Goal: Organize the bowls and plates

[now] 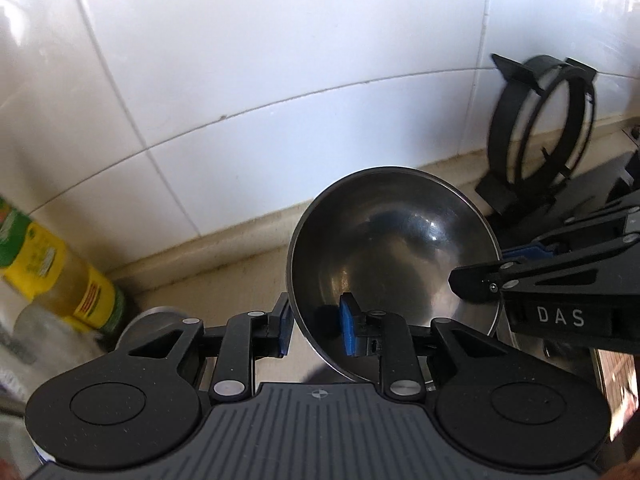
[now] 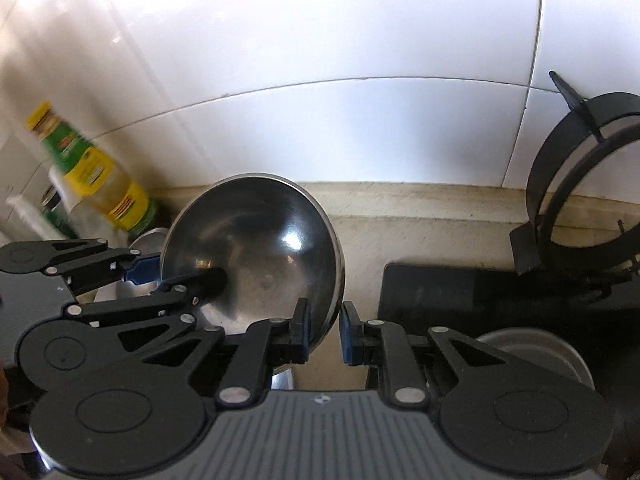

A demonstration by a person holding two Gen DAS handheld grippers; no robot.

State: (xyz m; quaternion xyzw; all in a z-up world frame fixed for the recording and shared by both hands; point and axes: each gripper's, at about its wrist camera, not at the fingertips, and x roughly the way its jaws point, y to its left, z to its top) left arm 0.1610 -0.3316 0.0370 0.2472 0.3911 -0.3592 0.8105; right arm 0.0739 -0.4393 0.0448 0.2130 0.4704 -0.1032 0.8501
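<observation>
We have the steel bowl (image 1: 394,248) at the centre of the left wrist view, tilted with its hollow facing us. Our left gripper (image 1: 316,326) is clamped on its near rim, one blue pad (image 1: 347,322) inside the bowl and the other outside. Coming in from the right edge of that frame, our right gripper (image 1: 506,266) pinches the bowl's opposite rim. In the right wrist view the same bowl (image 2: 256,252) sits left of centre, and the right gripper (image 2: 325,334) grips its lower right rim between blue pads, with the rim running between them. The left gripper (image 2: 160,276) reaches in from the left edge there. So we hold the bowl on both sides, in front of the white tiled wall (image 1: 280,60). An oil bottle (image 2: 92,176) with a yellow and green label leans at the left. A black ring stand (image 1: 536,128) is propped against the wall at the upper right, by the black stove (image 2: 480,296).
</observation>
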